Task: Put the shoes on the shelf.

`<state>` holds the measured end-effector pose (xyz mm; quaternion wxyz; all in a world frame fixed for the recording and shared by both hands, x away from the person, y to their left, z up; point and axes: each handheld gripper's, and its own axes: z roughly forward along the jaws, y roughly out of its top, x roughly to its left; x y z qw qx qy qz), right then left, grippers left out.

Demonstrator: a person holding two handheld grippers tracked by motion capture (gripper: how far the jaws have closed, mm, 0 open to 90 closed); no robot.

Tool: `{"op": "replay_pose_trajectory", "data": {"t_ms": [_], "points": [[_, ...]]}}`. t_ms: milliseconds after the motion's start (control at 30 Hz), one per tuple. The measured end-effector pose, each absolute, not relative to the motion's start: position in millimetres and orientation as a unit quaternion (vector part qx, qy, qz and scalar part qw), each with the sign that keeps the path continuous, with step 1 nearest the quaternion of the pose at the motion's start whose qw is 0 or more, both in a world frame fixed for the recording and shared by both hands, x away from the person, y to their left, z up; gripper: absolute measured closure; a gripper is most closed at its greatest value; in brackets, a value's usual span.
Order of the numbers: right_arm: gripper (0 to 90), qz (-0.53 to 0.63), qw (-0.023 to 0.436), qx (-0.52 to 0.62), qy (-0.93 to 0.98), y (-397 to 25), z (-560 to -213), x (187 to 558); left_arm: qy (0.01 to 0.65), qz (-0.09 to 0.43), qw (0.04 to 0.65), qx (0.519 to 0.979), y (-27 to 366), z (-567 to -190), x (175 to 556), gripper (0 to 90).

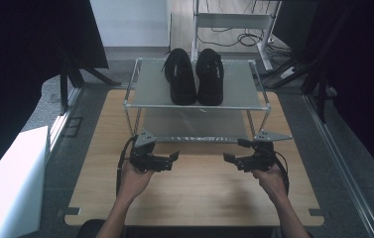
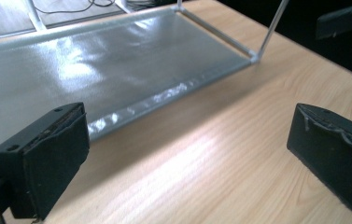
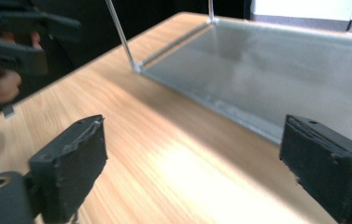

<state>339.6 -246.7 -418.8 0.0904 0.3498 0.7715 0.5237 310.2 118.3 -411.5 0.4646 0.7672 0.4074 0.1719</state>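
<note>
While both grippers idle low over the table (image 1: 199,193), nothing is held | left gripper (image 1: 170,159) jaws wide, empty | right gripper (image 1: 232,151) likewise | shoes (image 1: 197,75) paired on rack (image 1: 150,91) top shelf, well apart, probably next to fetch.

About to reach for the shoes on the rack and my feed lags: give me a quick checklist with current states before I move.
1. Left tool open and empty: ok.
2. Right tool open and empty: ok.
3. Pair of black shoes side by side on the rack's top shelf: ok.
4. Lower shelf bare, nothing in the way: ok.
5. Wooden table between tools and rack free of obstacles: ok.
6. Shoe laces tied or loose: cannot tell.
</note>
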Motion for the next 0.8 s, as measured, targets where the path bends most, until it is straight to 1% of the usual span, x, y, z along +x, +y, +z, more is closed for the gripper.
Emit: {"op": "replay_pose_trajectory", "data": {"t_ms": [100, 233, 333, 500, 667, 800], "points": [[3.9, 0.506, 0.102, 0.35, 0.782, -251, -425, 332, 0.401, 0.186, 0.448, 0.777, 120, -419, 302, 0.0], [1.2, 0.488, 0.111, 0.356, 0.789, -258, -435, 322, 0.404, 0.182, 0.435, 0.784, 124, -430, 296, 0.0], [0.0, 0.476, 0.12, 0.363, 0.792, -264, -442, 315, 0.407, 0.17, 0.421, 0.792, 129, -447, 288, 0.0], [0.0, 0.47, 0.119, 0.373, 0.791, -270, -456, 306, 0.411, 0.161, 0.429, 0.788, 137, -462, 277, 0.0], [0.0, 0.448, 0.121, 0.378, 0.801, -271, -473, 301, 0.411, 0.169, 0.41, 0.797, 139, -475, 271, 0.0], [0.0, 0.435, 0.131, 0.378, 0.807, -269, -484, 297, 0.418, 0.163, 0.394, 0.802, 138, -488, 268, 0.0]]}}
